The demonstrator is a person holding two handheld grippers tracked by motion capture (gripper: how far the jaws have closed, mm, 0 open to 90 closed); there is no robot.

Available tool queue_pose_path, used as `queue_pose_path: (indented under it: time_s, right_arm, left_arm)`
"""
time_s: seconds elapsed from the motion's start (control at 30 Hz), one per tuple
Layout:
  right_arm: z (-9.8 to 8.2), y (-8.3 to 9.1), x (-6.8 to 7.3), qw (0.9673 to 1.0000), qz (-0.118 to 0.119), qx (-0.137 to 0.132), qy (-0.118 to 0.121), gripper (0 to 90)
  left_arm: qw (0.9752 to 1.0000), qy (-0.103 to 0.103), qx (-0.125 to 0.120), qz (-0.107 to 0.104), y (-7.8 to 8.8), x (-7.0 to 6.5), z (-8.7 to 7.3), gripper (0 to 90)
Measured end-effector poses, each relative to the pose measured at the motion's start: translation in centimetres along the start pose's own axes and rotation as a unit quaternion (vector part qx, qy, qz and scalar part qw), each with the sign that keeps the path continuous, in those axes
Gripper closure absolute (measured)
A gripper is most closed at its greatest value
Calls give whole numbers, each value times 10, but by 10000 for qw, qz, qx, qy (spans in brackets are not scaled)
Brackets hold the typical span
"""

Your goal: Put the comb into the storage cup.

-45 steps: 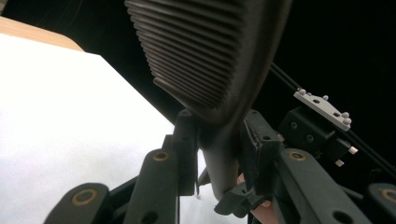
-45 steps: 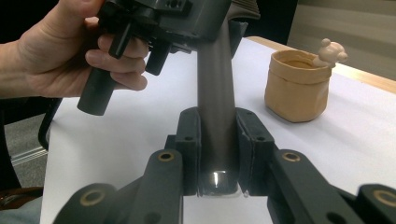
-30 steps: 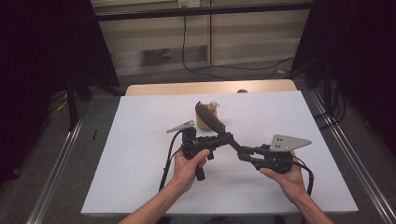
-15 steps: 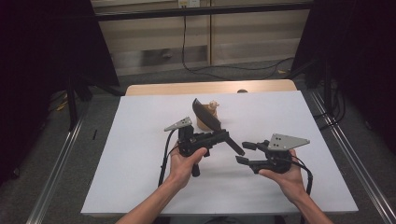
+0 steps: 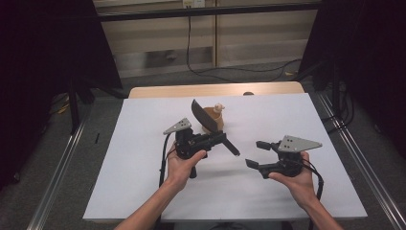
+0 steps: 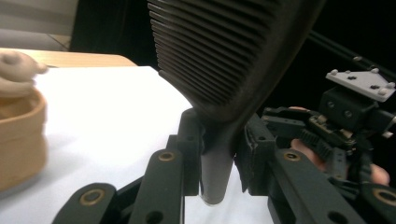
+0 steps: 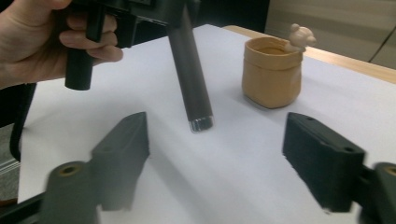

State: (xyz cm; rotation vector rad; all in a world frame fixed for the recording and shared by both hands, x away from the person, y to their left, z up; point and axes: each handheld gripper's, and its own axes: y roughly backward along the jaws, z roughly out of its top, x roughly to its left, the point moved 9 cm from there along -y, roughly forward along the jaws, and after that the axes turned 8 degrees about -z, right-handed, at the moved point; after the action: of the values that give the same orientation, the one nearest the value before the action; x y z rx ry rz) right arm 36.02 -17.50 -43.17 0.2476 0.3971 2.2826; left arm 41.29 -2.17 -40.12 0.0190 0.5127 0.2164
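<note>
While the left hand [image 5: 184, 163] holds its left gripper [image 5: 218, 140] level above the white table [image 5: 134, 182], the 2 jaws are clamped on a black hairbrush [image 5: 200, 115] at its neck, ribbed head raised beside the tan cup [image 5: 213, 120], handle jutting toward the right gripper [image 5: 254, 153]. Just apart from that handle tip, the right gripper's jaws have just been opening, nothing between them.
</note>
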Motion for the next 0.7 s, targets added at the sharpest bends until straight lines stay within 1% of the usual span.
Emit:
queue_pose_path:
  time_s: [0.03, 0.1, 0.13, 0.2, 0.27, 0.33, 0.4, 0.47, 0.5, 0.57, 0.6, 0.63, 0.7]
  right_arm:
    - [0, 0, -1, 10000, -44, 16, -19, 187]
    - [1, 1, -3, 9999, -129, -26, -71, 166]
    - [1, 2, -5, 9998, -189, -36, -91, 148]
    - [2, 3, -8, 9994, -319, -91, -112, 108]
    - [4, 4, -10, 9989, -431, -136, -120, 73]
    - [5, 6, -13, 9982, -553, -160, -150, 44]
    - [5, 8, -14, 9979, -599, -178, -181, 35]
    - [3, 10, -14, 9977, -631, -208, -157, 37]
    - [2, 12, -13, 9976, -632, -224, -167, 32]
    - [1, 15, -13, 9973, -638, -283, -219, 27]
    - [1, 16, -13, 9969, -687, -313, -223, 27]
    - [1, 18, -13, 9957, -809, -383, -226, 27]
    - [1, 20, -15, 9942, -950, -441, -232, 29]
  left_arm:
    - [10000, 24, -8, 4, 1, 0, 1, 733]
    - [10000, -37, -6, 46, 4, 1, 3, 732]
    - [10000, -39, -8, 56, 5, 1, 4, 732]
    - [9999, -106, -13, 122, 8, 1, 6, 732]
    - [9998, -113, -1, 149, 10, 2, 6, 732]
    - [9996, -161, 25, 227, 11, 4, 6, 732]
    - [9994, -217, 58, 254, 12, 4, 7, 733]
    - [9991, -292, 100, 303, 13, 5, 7, 732]
    - [9990, -291, 90, 328, 13, 5, 8, 732]
    - [9986, -353, 91, 391, 14, 5, 9, 733]
    - [9981, -421, 101, 444, 15, 6, 9, 732]
    - [9977, -452, 117, 487, 15, 7, 9, 733]
    - [9973, -478, 131, 549, 17, 8, 9, 733]
